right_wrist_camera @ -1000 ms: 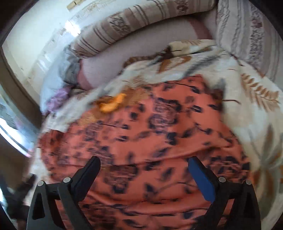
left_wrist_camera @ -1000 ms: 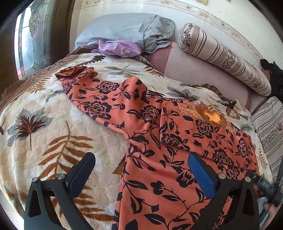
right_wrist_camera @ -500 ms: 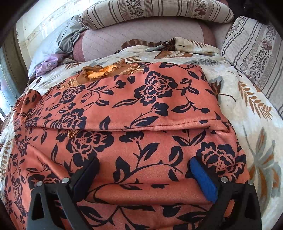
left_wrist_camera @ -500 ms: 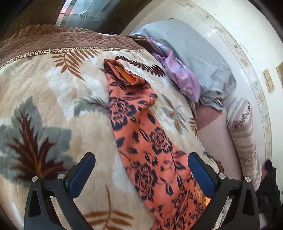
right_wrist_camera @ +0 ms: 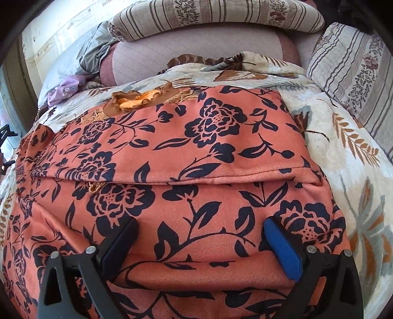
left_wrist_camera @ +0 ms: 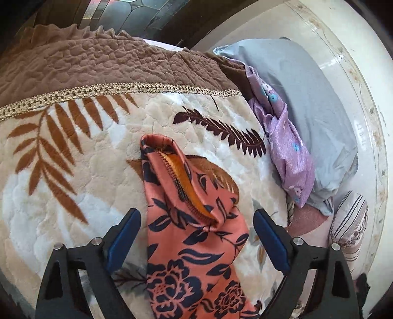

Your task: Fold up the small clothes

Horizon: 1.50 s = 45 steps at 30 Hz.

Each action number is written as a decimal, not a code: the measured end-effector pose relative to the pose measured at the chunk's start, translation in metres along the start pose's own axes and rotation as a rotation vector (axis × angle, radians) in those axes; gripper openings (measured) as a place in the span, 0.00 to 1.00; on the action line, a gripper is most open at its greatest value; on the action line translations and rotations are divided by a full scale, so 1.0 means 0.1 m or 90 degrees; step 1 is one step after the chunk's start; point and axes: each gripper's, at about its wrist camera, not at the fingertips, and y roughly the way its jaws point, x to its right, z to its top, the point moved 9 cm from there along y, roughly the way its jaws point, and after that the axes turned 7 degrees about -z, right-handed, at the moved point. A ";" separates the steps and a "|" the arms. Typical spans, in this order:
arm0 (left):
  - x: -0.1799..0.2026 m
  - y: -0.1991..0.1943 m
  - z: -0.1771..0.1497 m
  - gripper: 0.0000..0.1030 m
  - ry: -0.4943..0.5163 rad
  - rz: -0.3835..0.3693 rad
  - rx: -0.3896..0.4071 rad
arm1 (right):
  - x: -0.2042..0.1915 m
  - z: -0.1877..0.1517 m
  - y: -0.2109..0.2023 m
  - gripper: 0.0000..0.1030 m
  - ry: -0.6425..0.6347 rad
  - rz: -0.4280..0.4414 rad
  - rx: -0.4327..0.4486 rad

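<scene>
An orange garment with dark blue flowers (right_wrist_camera: 186, 157) lies spread on the leaf-patterned blanket (left_wrist_camera: 73, 171). In the left wrist view one sleeve (left_wrist_camera: 186, 220) stretches away from me, its open cuff (left_wrist_camera: 159, 147) at the far end. My left gripper (left_wrist_camera: 196, 218) is open and straddles the sleeve just behind the cuff. My right gripper (right_wrist_camera: 199, 228) is open, its fingers resting low on the garment's body below a horizontal fold line (right_wrist_camera: 221, 179). The orange neckline (right_wrist_camera: 137, 100) shows at the far edge.
A grey pillow (left_wrist_camera: 307, 98) and a crumpled purple cloth (left_wrist_camera: 287, 147) lie at the head of the bed. Striped bolsters (right_wrist_camera: 216, 17) and a striped cushion (right_wrist_camera: 351, 73) line the far and right sides. The blanket's brown border (left_wrist_camera: 98, 63) marks the bed edge.
My left gripper has moved out along the sleeve toward its cuff, which now sits much closer. My right gripper has settled down onto the garment's body and holds steady.
</scene>
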 end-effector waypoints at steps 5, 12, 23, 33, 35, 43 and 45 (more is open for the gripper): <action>0.09 0.26 -0.01 0.71 -0.030 -0.009 -0.030 | -0.01 0.00 0.01 1.00 0.000 0.000 0.001; 0.02 0.21 0.04 0.05 0.012 0.066 -0.029 | -0.01 0.00 0.01 1.00 0.000 0.001 0.001; 2.16 -1.56 -1.09 0.04 0.307 -0.170 0.028 | 0.00 0.01 0.01 1.00 -0.001 -0.002 0.000; 3.40 -1.65 -4.20 0.57 0.468 -0.316 -0.275 | 0.02 0.01 -0.05 1.00 0.019 0.022 -0.002; 3.27 -1.73 -4.42 0.57 0.476 -0.323 -0.292 | 0.08 0.02 -0.13 1.00 0.052 0.051 0.002; 1.33 -2.05 -2.52 0.81 0.345 -0.044 0.098 | 0.19 0.38 -0.93 1.00 0.267 0.294 0.029; 0.66 -1.94 -2.21 0.81 0.248 0.012 0.109 | -0.20 0.47 -1.03 1.00 0.264 0.384 -0.002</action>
